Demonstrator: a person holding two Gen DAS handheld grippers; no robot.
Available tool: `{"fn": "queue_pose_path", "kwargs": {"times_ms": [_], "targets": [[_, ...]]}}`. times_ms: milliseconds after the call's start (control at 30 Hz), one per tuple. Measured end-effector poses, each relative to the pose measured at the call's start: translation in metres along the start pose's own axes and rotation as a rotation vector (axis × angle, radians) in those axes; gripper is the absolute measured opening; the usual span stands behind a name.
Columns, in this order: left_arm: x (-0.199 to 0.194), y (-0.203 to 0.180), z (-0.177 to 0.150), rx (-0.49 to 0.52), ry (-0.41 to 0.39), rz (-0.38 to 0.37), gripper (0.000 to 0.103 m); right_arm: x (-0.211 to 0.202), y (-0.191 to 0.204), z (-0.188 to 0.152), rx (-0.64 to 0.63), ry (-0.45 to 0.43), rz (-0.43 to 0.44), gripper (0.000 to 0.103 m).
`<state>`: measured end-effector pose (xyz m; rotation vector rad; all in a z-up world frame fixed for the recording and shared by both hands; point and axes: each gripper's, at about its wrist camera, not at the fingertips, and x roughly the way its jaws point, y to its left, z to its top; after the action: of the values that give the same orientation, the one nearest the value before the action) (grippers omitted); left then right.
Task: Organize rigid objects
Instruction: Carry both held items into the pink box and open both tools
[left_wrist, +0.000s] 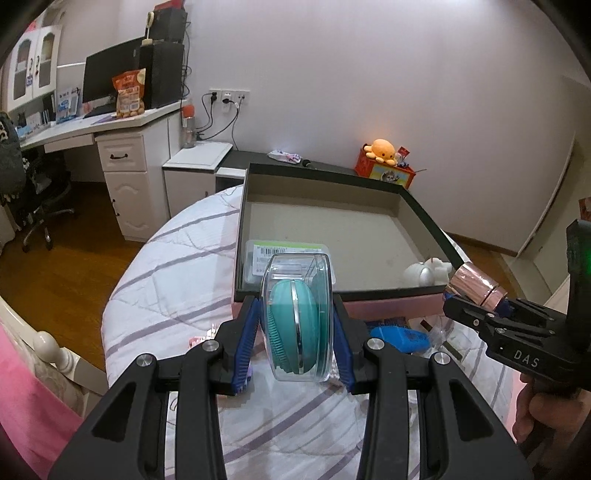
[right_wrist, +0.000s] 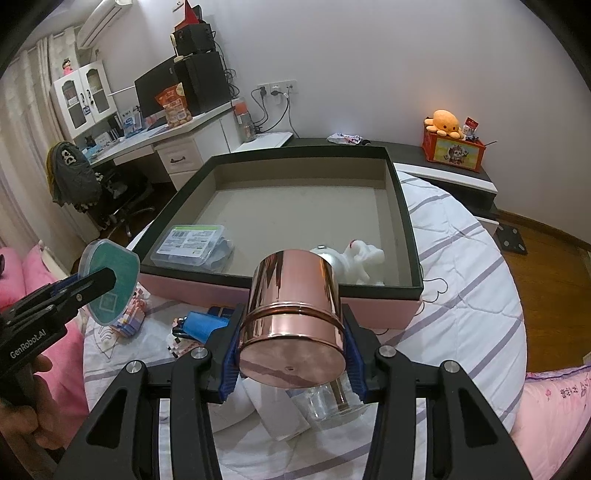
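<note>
We carry both things toward the box on the bed: our left tool grips the clear case, our right tool the copper cylinder. Next, we lower each inside, near the front edge.

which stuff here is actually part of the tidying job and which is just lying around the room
Part of the job:
- clear case with teal brush, held in the left tongs
- rose-gold cylinder, held in the right tongs
- open box
- white figurine and flat plastic pack, in the box
- blue item on the bed

Just lying about:
- orange plush octopus
- snack bag
- monitor
</note>
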<state>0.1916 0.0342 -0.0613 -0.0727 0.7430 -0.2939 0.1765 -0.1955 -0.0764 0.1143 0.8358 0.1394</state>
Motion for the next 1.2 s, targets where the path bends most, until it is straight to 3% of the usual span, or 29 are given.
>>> {"fn": "queue_pose_path", "kwargs": {"times_ms": [333, 667, 1000, 1167, 1200], "targets": [[0.012, -0.021, 0.059, 0.025, -0.051, 0.017, 0.038, 0.000, 0.001, 0.050, -0.041, -0.057, 0.012, 0.048], [0.083, -0.034, 0.122, 0.007, -0.005, 0.037, 0.038, 0.056, -0.013, 0.116, -0.035, -0.021, 0.012, 0.048], [0.167, -0.037, 0.117, 0.004, 0.174, 0.059, 0.039, 0.129, -0.035, 0.123, 0.001, 0.129, -0.035, 0.048], [0.167, -0.039, 0.114, 0.016, 0.169, 0.076, 0.040, 0.128, -0.037, 0.120, 0.010, 0.138, -0.035, 0.049], [0.165, -0.040, 0.114, 0.022, 0.167, 0.081, 0.047, 0.127, -0.037, 0.121, 0.007, 0.134, -0.039, 0.052]]}}
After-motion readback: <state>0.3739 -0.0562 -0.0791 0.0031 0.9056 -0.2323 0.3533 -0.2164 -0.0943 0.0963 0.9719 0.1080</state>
